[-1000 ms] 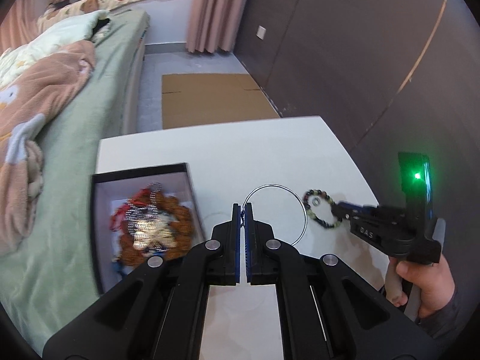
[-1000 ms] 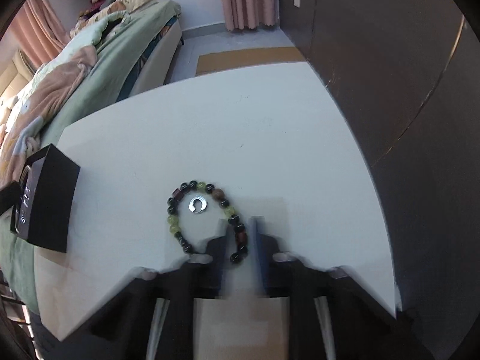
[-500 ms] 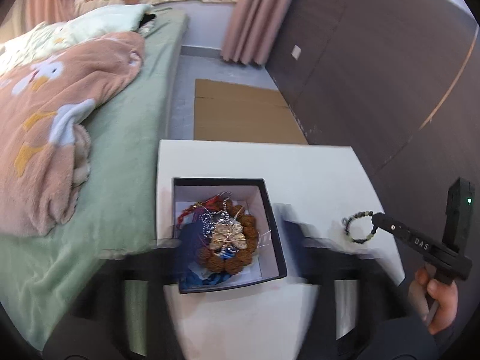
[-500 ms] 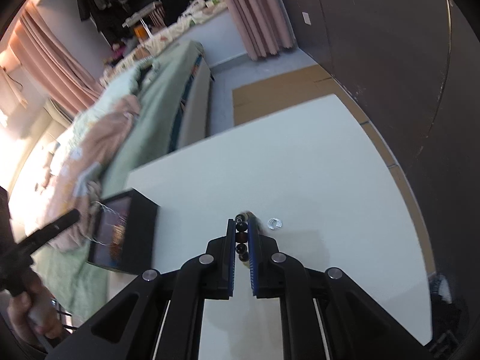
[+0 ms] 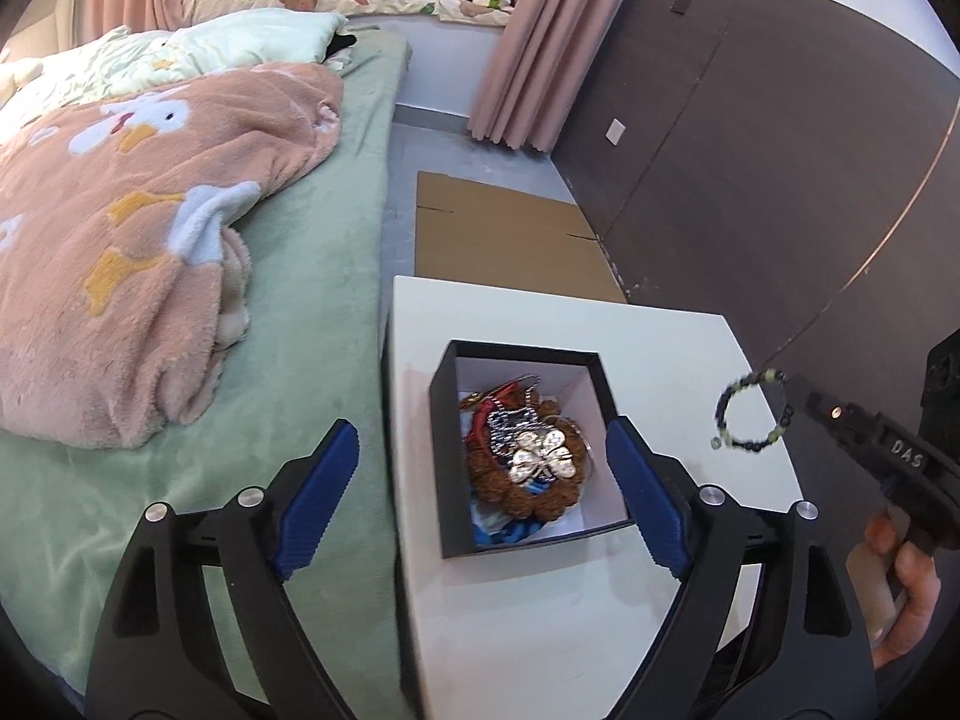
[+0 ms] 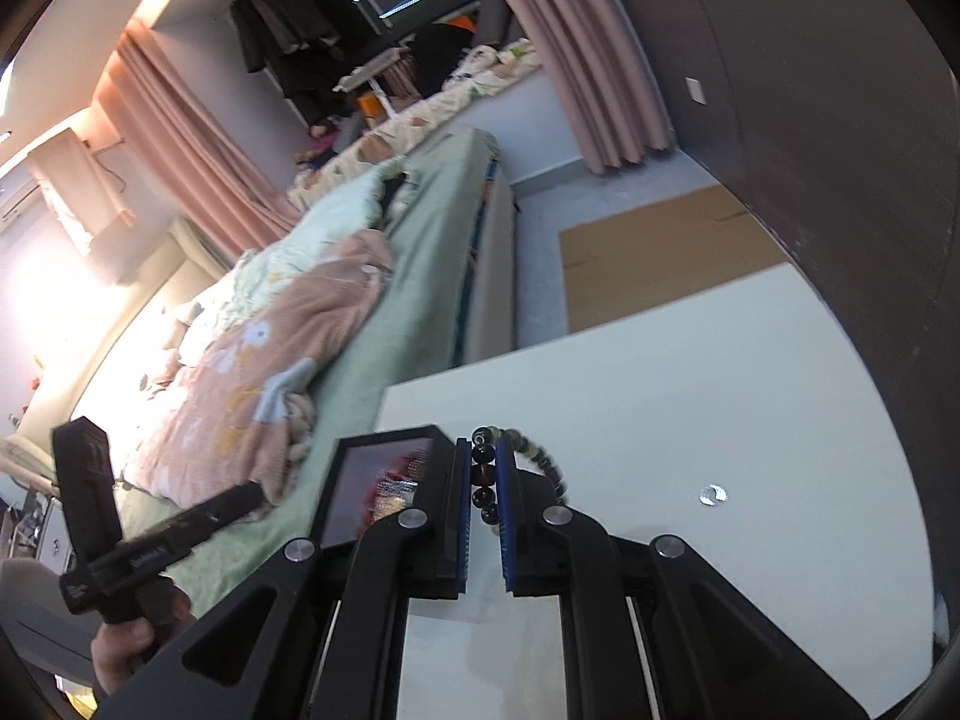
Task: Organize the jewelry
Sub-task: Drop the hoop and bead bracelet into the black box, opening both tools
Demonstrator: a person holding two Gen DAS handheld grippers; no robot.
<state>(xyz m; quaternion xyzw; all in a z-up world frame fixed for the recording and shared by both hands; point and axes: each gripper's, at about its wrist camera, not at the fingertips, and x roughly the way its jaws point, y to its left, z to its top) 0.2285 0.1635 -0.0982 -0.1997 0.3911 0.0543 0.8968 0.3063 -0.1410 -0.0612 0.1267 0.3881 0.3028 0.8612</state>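
A black jewelry box [image 5: 445,456] with a white lining stands open on the white table [image 5: 540,618]. Inside lie a brown bead bracelet, a silver butterfly pendant [image 5: 543,457] and red and blue pieces. My left gripper [image 5: 480,486] is open wide, its blue pads on either side of the box, above it. My right gripper [image 6: 483,480] is shut on a dark and green bead bracelet [image 5: 753,414], which hangs in the air right of the box. In the right wrist view the bracelet [image 6: 485,483] sits between the pads, and the box [image 6: 384,483] is just left of them.
A small silver ring [image 6: 713,494] lies on the table to the right. A bed with a green sheet and a pink blanket [image 5: 132,276] borders the table's left side. A dark wall [image 5: 780,180] runs along the right. Flat cardboard [image 5: 504,240] lies on the floor beyond.
My left gripper has opened wide and moved over the box. My right gripper has lifted the bead bracelet off the table and carried it left toward the box; the silver ring stayed behind.
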